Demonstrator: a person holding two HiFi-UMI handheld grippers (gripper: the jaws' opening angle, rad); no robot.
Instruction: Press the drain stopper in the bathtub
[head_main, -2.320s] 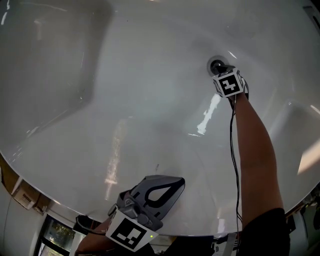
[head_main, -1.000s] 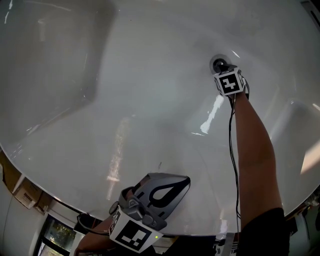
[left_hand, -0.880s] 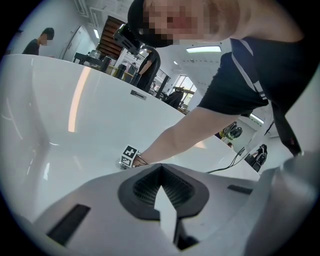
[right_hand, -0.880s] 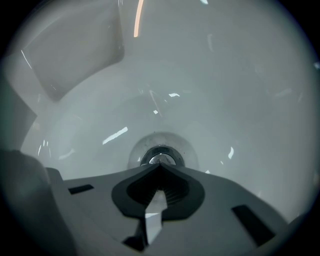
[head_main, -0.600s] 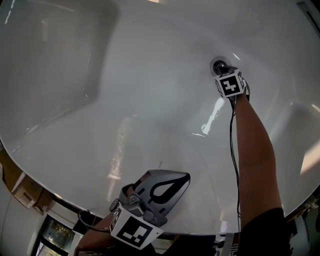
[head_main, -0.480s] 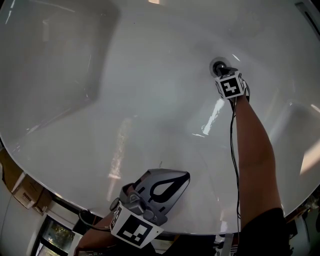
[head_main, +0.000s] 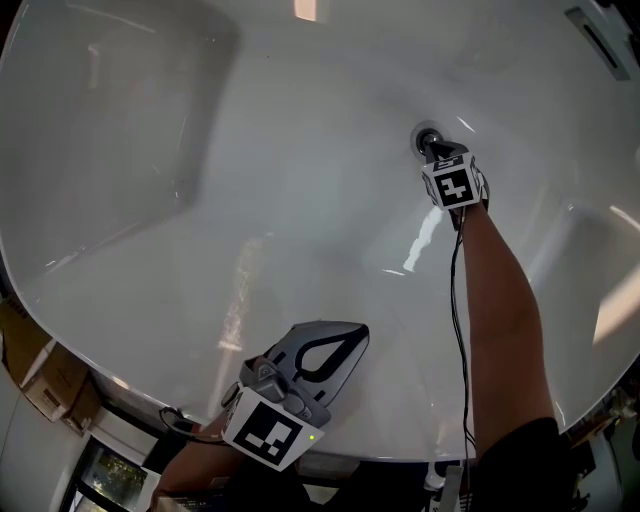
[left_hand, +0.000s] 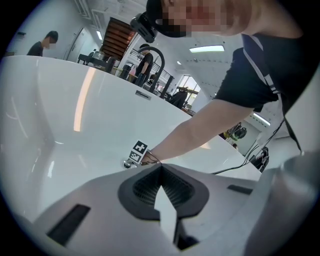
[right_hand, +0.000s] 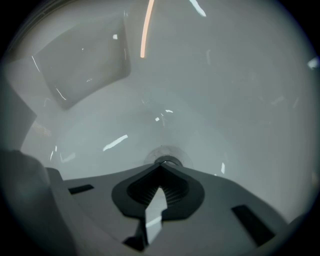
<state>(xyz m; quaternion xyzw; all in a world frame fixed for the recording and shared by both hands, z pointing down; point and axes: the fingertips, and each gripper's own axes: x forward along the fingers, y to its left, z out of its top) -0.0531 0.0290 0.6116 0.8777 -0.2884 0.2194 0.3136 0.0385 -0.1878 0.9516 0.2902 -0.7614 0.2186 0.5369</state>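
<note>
The round dark drain stopper (head_main: 428, 139) sits in the floor of the white bathtub (head_main: 300, 180). My right gripper (head_main: 437, 151) is shut and reaches down to it, its marker cube just behind. In the right gripper view the closed tips (right_hand: 160, 165) meet at the near rim of the stopper (right_hand: 168, 161); whether they touch it is unclear. My left gripper (head_main: 360, 334) hovers shut near the tub's front rim, holding nothing. The left gripper view shows its closed tips (left_hand: 161, 166) with the drain (left_hand: 128, 163) small in the distance.
A stepped recess (head_main: 110, 130) forms the tub's far left wall. My bare forearm (head_main: 500, 310) and a thin cable (head_main: 455, 330) stretch across the right side. Cardboard boxes (head_main: 40, 375) lie outside the rim at lower left. A black faucet (left_hand: 152, 57) stands beyond the far rim.
The whole view has shifted a little as my head moved. The right gripper stays at the drain stopper and the left gripper stays shut near the front rim.
</note>
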